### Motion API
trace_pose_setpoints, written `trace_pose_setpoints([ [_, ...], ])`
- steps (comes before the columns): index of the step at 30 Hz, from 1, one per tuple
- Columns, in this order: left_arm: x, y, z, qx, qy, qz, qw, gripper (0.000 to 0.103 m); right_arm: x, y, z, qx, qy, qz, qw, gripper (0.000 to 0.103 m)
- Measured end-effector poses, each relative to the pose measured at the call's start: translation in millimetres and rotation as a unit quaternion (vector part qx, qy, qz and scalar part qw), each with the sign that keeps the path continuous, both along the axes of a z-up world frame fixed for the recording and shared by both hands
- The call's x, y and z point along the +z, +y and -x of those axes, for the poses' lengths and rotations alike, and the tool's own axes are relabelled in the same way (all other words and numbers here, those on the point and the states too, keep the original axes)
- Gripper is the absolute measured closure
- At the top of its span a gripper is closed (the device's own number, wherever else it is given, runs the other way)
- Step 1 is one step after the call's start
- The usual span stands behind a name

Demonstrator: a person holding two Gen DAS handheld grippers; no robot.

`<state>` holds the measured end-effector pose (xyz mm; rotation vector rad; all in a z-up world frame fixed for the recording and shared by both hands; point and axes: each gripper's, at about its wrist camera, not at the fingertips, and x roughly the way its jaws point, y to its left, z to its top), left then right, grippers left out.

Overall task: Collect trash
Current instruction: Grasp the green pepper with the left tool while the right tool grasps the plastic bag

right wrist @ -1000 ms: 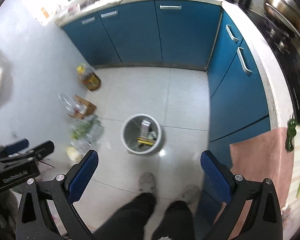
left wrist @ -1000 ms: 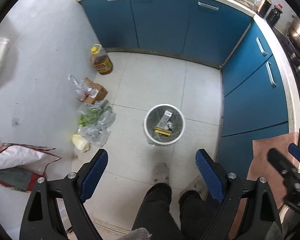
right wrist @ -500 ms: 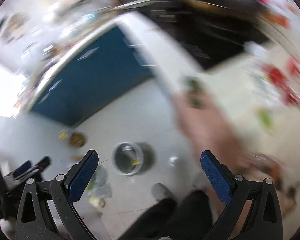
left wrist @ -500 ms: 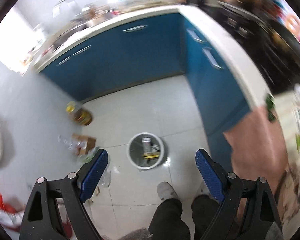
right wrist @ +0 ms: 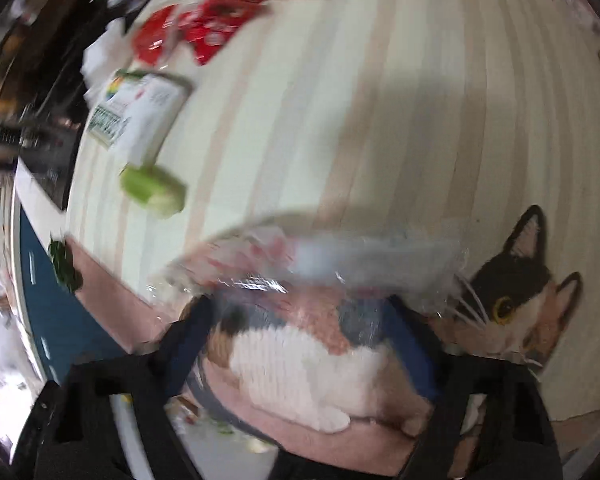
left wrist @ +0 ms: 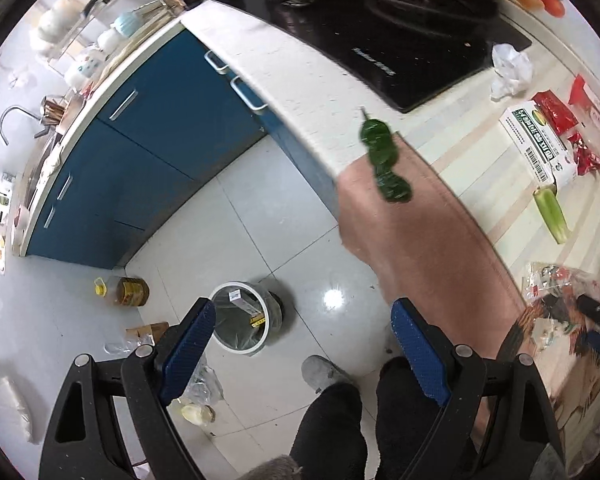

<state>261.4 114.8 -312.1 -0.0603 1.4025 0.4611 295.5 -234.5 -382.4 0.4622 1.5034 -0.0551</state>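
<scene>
I've swung from the bin to the worktop — my right gripper (right wrist: 300,344) is closing around a clear plastic wrapper (right wrist: 320,256) (left gripper (left wrist: 300,360) wide, empty) — next, pinch it.

cabinets (left wrist: 148,160): blue, below the white counter edge
hob (left wrist: 380,40): black, set in the counter
oil bottle (left wrist: 128,290): floor, by the cabinet corner
cloth (right wrist: 380,120): striped, cat picture

Left tongs (left wrist: 300,354) point steeply down, jaws wide (nothing between); right tongs (right wrist: 300,344) are closing.
</scene>
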Motion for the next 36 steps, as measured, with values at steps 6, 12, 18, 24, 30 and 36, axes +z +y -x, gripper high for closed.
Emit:
trace_pose_setpoints([
  [6, -16.0, 2.9, -35.7, 0.026, 0.014, 0.013, 0.9995, 0.013, 8.5, -11.6, -29.1, 0.023, -0.044, 0.008, 0.999, 0.101],
  [12, -32.2, 6.8, -73.0, 0.046, 0.018, 0.046, 0.9977, 0.014, 12.3, -57.3, -51.7, -0.009, -0.010, -0.039, 0.999, 0.076],
  [18, -58.4, 9.3, -105.5, 0.061, 0.033, 0.099, 0.9926, 0.015, 19.3, -90.1, -37.0, -0.058, 0.014, -0.107, 0.992, 0.035],
  [24, -74.5, 11.4, -115.3, 0.070, 0.048, 0.110, 0.9903, 0.044, 31.3, -90.6, -46.7, -0.088, -0.012, -0.121, 0.989, 0.026],
  [30, -64.3, 3.8, -119.3, 0.047, 0.043, 0.094, 0.9935, 0.088, 13.3, -69.0, -80.4, -0.070, 0.006, -0.049, 0.996, 0.031],
  [36, -42.5, -2.9, -108.8, 0.025, 0.019, 0.073, 0.9969, 0.089, 8.2, -55.4, -83.0, -0.060, -0.004, -0.044, 0.997, 0.100],
])
